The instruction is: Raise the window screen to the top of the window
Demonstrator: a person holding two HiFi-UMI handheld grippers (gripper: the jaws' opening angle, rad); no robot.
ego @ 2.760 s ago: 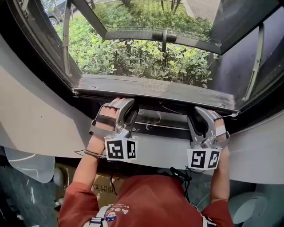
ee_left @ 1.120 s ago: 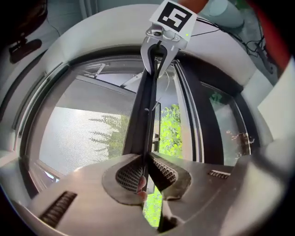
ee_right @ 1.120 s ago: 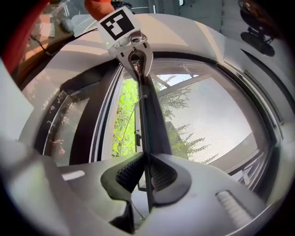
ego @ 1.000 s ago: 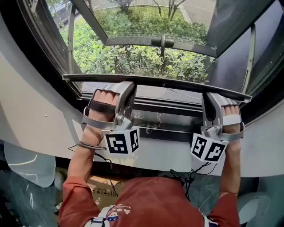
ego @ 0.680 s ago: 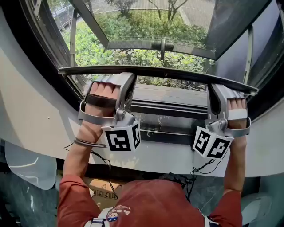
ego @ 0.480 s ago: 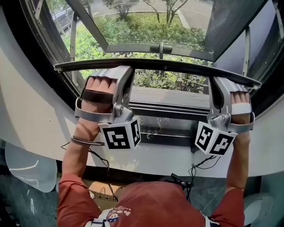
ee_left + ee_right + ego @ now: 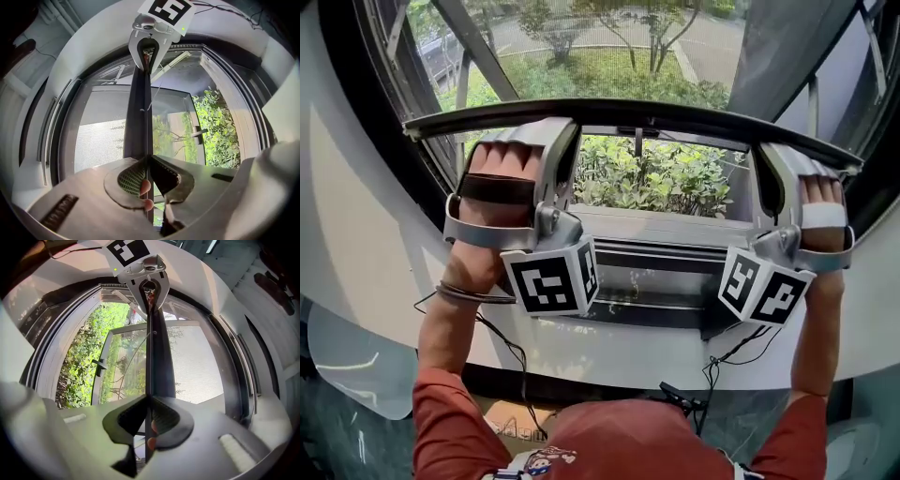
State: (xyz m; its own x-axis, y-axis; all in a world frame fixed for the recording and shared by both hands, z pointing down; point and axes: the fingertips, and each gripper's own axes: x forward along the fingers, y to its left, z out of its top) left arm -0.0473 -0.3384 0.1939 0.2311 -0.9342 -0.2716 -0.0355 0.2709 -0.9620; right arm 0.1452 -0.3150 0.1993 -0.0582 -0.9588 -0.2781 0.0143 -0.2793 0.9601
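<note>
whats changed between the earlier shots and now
The screen's bottom bar has gone up, from down near the sill to well above it. The left gripper and right gripper carried it, rising together. Both pairs of jaws stay clamped on the bar; the sill has not moved.

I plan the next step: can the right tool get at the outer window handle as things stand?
Probably not yet. The right tool is shut on the bar. The handle shows through the open gap under the bar, so after letting go the way looks free.
</note>
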